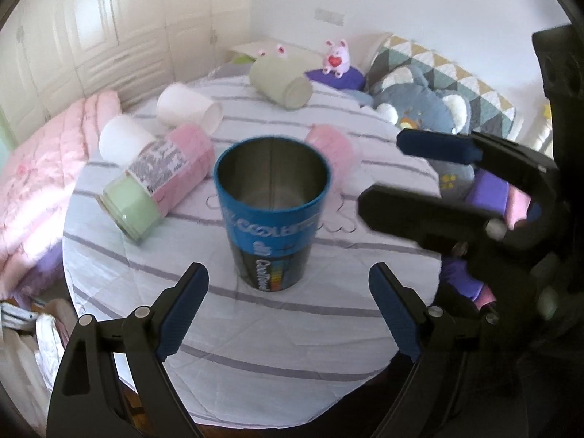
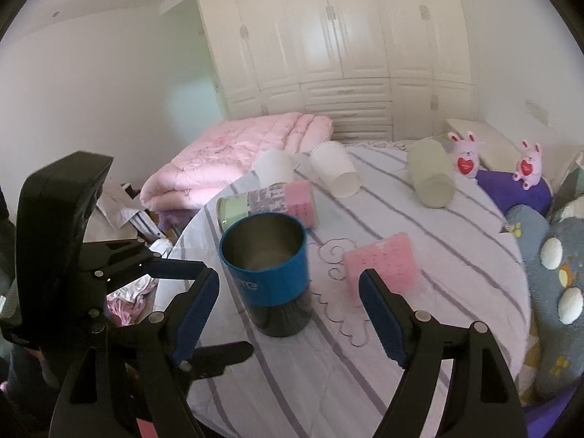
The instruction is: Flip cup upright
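Note:
A blue and black metal cup (image 1: pixel 273 211) stands upright, mouth up, on the striped round table (image 1: pixel 255 346); it also shows in the right wrist view (image 2: pixel 268 273). My left gripper (image 1: pixel 288 273) is open and empty, just short of the cup's base. My right gripper (image 2: pixel 288 281) is open and empty, its jaws either side of the cup without touching. The right gripper (image 1: pixel 387 175) shows from the side in the left wrist view, and the left gripper (image 2: pixel 215 310) shows low in the right wrist view.
A pink and green cup (image 1: pixel 160 179) and two white cups (image 1: pixel 189 109) lie on their sides at the left. A grey-green cup (image 1: pixel 281 84) lies at the back. A pink cup (image 1: pixel 332 149) stands upside down behind the blue one. Plush toys (image 1: pixel 419 106) sit at the right.

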`<act>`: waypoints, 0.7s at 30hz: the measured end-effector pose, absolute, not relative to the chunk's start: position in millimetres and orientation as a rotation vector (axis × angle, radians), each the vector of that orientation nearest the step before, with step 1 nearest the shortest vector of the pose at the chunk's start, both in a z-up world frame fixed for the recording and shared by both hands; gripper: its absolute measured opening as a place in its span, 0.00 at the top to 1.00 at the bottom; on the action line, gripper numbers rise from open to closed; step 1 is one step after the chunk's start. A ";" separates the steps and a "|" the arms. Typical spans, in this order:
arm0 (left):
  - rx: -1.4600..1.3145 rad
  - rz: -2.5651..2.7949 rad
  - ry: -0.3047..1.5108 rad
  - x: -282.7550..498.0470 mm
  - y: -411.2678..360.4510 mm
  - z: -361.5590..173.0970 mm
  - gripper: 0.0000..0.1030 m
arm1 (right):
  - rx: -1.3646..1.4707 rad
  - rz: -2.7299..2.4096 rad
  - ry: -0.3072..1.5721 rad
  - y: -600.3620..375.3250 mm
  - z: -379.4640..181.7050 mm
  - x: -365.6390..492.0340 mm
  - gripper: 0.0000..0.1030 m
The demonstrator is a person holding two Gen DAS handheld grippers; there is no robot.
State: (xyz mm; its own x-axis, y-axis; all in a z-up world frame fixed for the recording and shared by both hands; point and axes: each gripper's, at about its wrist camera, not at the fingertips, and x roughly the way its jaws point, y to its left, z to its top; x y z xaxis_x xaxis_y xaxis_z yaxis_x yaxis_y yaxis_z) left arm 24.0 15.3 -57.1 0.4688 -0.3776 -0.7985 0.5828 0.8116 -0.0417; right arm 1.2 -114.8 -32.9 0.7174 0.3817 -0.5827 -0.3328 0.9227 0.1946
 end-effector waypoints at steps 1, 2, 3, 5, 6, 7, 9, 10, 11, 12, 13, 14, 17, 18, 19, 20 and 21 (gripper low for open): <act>0.260 -0.600 0.894 21.3 14.3 -53.9 0.11 | 0.084 0.385 0.660 -119.8 -27.5 -2.3 0.20; 0.270 -0.601 0.879 18.4 13.1 -50.9 0.11 | 0.088 0.372 0.658 -124.2 -23.5 -4.7 0.20; 0.280 -0.602 0.865 15.6 12.2 -47.7 0.10 | 0.096 0.353 0.653 -129.2 -18.7 -7.5 0.20; 0.286 -0.608 0.841 11.5 12.6 -41.8 0.09 | 0.101 0.322 0.659 -138.8 -11.1 -11.2 0.20; 0.285 -0.610 0.830 9.2 13.9 -38.7 0.09 | 0.102 0.302 0.666 -142.7 -8.5 -12.7 0.19; 0.284 -0.612 0.820 7.5 14.8 -35.9 0.09 | 0.103 0.280 0.671 -146.9 -5.4 -14.1 0.19; 0.283 -0.610 0.797 4.5 17.6 -30.3 0.09 | 0.110 0.242 0.676 -156.1 0.5 -17.7 0.19; 0.283 -0.607 0.787 3.2 19.1 -27.7 0.09 | 0.116 0.224 0.669 -160.3 4.2 -20.5 0.19; 0.279 -0.599 0.774 1.3 20.9 -24.7 0.09 | 0.118 0.208 0.656 -162.6 6.8 -22.4 0.19; 0.271 -0.590 0.760 -1.1 22.7 -21.5 0.09 | 0.111 0.183 0.640 -165.7 10.7 -24.8 0.19; 0.262 -0.587 0.750 -1.9 24.5 -19.2 0.09 | 0.095 0.155 0.628 -167.7 13.3 -27.2 0.19; 0.240 -0.580 0.730 -3.5 27.8 -14.5 0.09 | 0.068 0.113 0.607 -169.1 16.4 -30.3 0.19; 0.175 -0.575 0.682 -8.5 35.5 -4.4 0.03 | -0.002 0.040 0.562 -167.5 20.7 -36.8 0.19; 0.144 -0.574 0.668 -9.6 37.3 -1.0 0.02 | -0.012 0.030 0.554 -166.9 20.3 -37.2 0.19; 0.122 -0.576 0.662 -10.6 38.7 1.1 0.01 | -0.022 0.022 0.557 -165.2 19.2 -36.6 0.19; 0.109 -0.583 0.661 -12.0 38.9 3.7 0.01 | -0.024 0.023 0.562 -163.6 18.0 -36.0 0.19; 0.109 -0.585 0.655 -14.2 37.5 6.3 0.01 | -0.025 0.024 0.561 -162.8 17.0 -36.2 0.19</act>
State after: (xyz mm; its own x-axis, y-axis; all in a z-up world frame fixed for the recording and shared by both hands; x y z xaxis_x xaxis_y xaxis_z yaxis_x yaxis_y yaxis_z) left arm -14.2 37.5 6.3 0.6388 -0.4779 -0.6029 0.5450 0.8342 -0.0839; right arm -36.2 -162.8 17.0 0.8464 0.0159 -0.5323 -0.0293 0.9994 -0.0167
